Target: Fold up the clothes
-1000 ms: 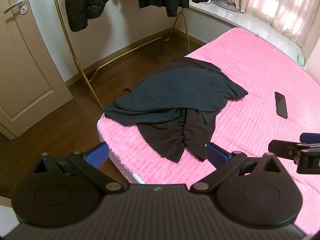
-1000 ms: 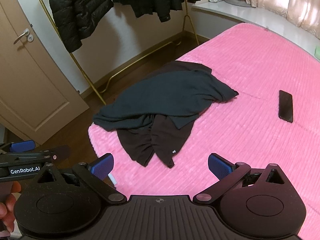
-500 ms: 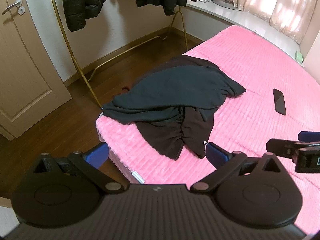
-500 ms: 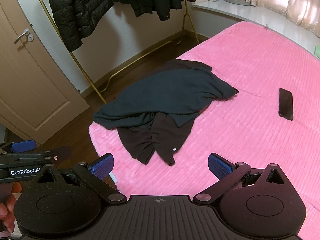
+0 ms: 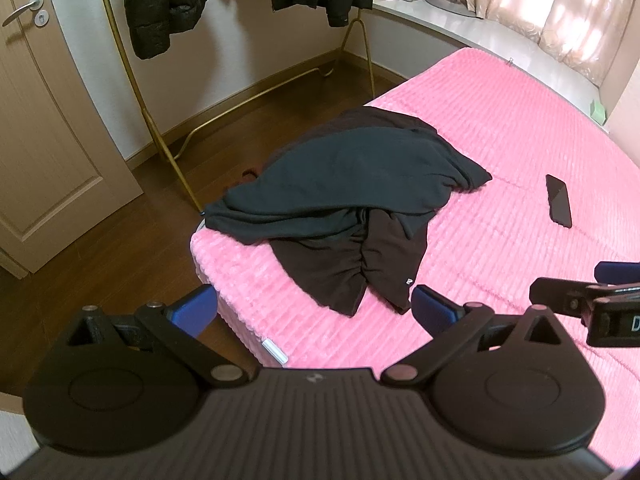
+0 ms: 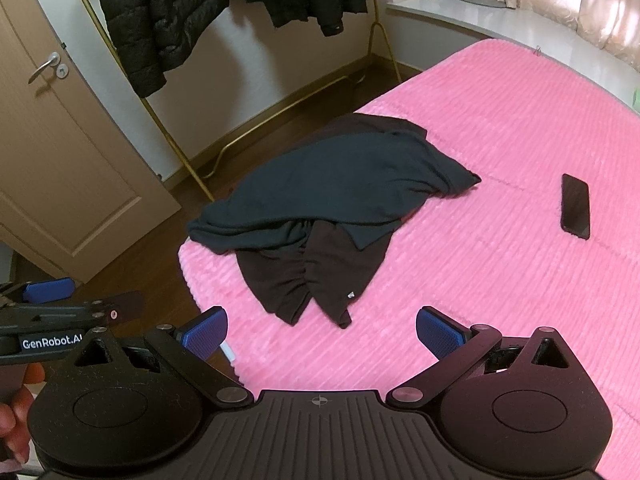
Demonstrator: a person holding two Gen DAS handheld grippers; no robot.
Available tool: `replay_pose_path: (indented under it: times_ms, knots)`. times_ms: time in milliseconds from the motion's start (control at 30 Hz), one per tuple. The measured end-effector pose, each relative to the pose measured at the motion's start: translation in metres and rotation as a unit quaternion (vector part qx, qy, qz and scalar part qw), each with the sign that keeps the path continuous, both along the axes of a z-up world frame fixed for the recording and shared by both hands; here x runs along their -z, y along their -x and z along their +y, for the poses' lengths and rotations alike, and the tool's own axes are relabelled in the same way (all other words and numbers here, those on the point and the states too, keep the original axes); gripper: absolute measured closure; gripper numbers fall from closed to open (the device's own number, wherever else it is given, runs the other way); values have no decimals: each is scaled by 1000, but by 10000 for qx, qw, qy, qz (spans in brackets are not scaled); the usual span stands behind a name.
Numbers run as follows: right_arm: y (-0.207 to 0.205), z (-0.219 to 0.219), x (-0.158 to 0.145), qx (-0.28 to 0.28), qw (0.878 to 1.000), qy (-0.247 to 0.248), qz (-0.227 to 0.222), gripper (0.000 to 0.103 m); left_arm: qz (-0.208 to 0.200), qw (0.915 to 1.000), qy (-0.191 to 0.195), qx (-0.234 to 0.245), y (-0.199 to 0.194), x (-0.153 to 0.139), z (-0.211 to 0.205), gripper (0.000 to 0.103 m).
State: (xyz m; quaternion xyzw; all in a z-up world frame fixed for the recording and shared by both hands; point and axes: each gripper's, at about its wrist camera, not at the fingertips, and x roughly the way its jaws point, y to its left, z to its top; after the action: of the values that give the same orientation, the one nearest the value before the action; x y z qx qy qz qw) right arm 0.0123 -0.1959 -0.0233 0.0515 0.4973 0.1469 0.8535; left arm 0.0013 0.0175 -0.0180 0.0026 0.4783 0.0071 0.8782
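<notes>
A crumpled dark teal garment (image 5: pixel 352 176) (image 6: pixel 332 192) lies on the near corner of the pink bed (image 5: pixel 500 128) (image 6: pixel 500 128). It drapes over a dark brown garment (image 5: pixel 344 264) (image 6: pixel 316 272) whose gathered end points toward me. My left gripper (image 5: pixel 314 310) hovers open just short of the brown hem, holding nothing. My right gripper (image 6: pixel 322 330) is open too, a little back from the same hem. Each gripper shows at the other view's edge: the right gripper (image 5: pixel 584 300) and the left gripper (image 6: pixel 60 312), the latter held by a hand (image 6: pixel 16 420).
A black phone (image 5: pixel 559 200) (image 6: pixel 576 206) lies on the bed right of the clothes. A gold clothes rack (image 5: pixel 160 128) with black puffer jackets (image 6: pixel 160 20) stands on the wood floor beyond the bed corner. A beige door (image 5: pixel 44 120) is at left.
Both grippers have drifted slightly closer to the clothes pile, which sits a bit lower in the views. Both stay open; the garments have not moved.
</notes>
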Motion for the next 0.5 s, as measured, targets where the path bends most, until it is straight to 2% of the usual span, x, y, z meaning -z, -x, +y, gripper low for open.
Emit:
replay_pose_path:
  times_ms: [133,267,333,433,500]
  knots:
    - [1,-12,5,-89,9999,33,61,0,28,10000,49,-15,-3,1,2,1]
    - [-5,-41,15,-165,9998,61,-133,0,53,9997,-113,-210,-7,9,1,1]
    - [-10,-54,21,-276,9990,-125,-317,0,102,9993,-188,-308,-8,16,1,1]
    - [-29,-60,34,-484,9984,-59,-285,0,124,9983,-413,-382,-8,28,0,1]
    - [-45,-53,43,-603,9976,115,-320,0,12,9963,-797,-326,-8,35,-1,1]
